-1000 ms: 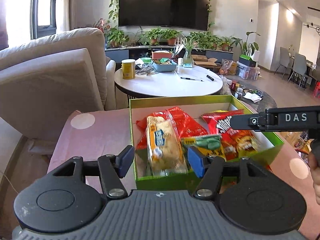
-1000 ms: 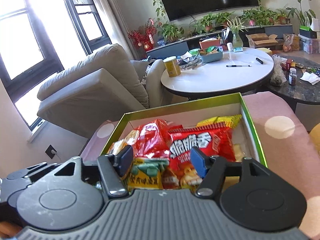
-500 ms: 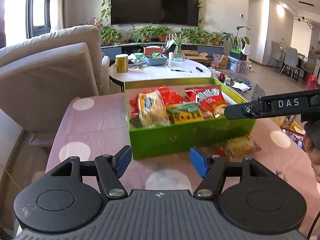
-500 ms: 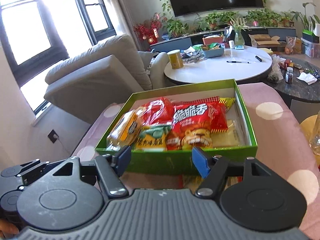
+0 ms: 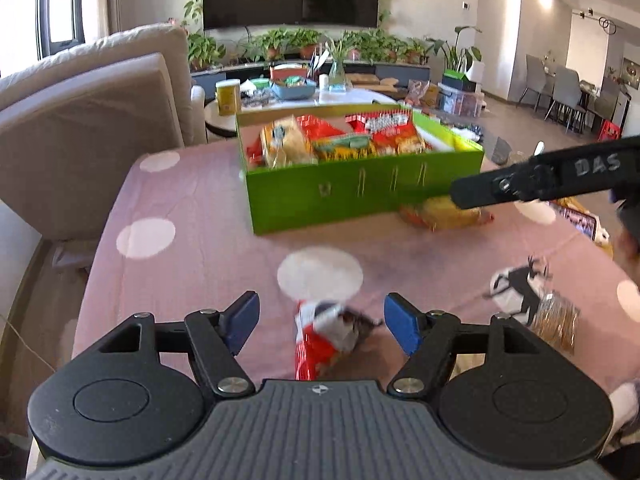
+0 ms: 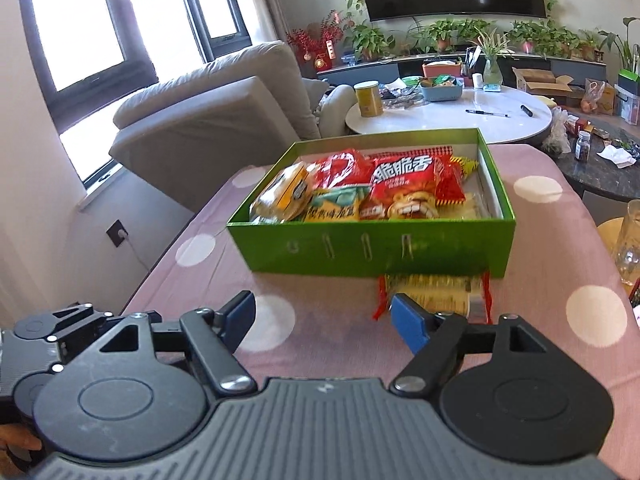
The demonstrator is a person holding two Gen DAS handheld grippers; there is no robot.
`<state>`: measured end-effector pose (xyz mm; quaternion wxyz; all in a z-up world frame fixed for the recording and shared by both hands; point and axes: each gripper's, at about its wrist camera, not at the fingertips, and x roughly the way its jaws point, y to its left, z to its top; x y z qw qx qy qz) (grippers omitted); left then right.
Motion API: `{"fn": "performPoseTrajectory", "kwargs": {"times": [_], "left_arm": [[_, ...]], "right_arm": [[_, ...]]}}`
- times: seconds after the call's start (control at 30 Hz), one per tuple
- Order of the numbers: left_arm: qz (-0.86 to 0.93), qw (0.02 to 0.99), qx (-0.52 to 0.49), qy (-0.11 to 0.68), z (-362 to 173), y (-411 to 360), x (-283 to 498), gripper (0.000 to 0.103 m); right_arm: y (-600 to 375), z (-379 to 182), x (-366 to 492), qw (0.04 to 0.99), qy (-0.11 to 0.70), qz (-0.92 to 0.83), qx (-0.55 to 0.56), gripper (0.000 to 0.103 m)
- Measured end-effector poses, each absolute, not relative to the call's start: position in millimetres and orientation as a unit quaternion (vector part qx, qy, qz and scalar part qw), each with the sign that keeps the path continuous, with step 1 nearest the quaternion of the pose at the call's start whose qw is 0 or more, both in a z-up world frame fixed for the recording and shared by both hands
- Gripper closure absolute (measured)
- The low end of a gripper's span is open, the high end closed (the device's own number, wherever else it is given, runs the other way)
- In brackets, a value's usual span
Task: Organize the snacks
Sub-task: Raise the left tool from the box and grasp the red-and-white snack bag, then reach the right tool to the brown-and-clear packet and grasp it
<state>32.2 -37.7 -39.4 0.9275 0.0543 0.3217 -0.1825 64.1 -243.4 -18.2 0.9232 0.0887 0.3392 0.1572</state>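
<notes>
On pink dotted tablecloth (image 5: 192,216), red snack packet (image 5: 320,336) is seen lengthwise between opening, empty left gripper (image 5: 320,320) jaws; right gripper (image 6: 324,316) is held unclenched, empty.

Sunlit lounge (beige sofa (image 6: 208,120), windows (image 6: 76,28))

Pink dotted tablecloth (image 6: 344,344): green snack box (image 6: 372,250), yellow packet (image 6: 434,294), red packet (image 5: 320,340).

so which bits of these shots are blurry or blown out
Left wrist view: the red snack packet between the left tool's opening jaws is motion-smeared, as is the yellow packet. Right wrist view: sharper, but the window is blown out white.
</notes>
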Motion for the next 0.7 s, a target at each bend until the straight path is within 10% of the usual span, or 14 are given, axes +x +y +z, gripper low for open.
{"fn": "performPoseTrajectory", "kwargs": {"times": [0.33, 0.7], "left_arm": [[-0.184, 0.919, 0.064, 0.342, -59, -44, 39, 0.064], [-0.177, 0.92, 0.047, 0.347, -62, -40, 42, 0.068]], "right_arm": [[-226, -30, 31, 0.9, 0.371, 0.227, 0.008, 0.024], [-192, -63, -2, 0.847, 0.412, 0.309, -0.133, 0.013]]}}
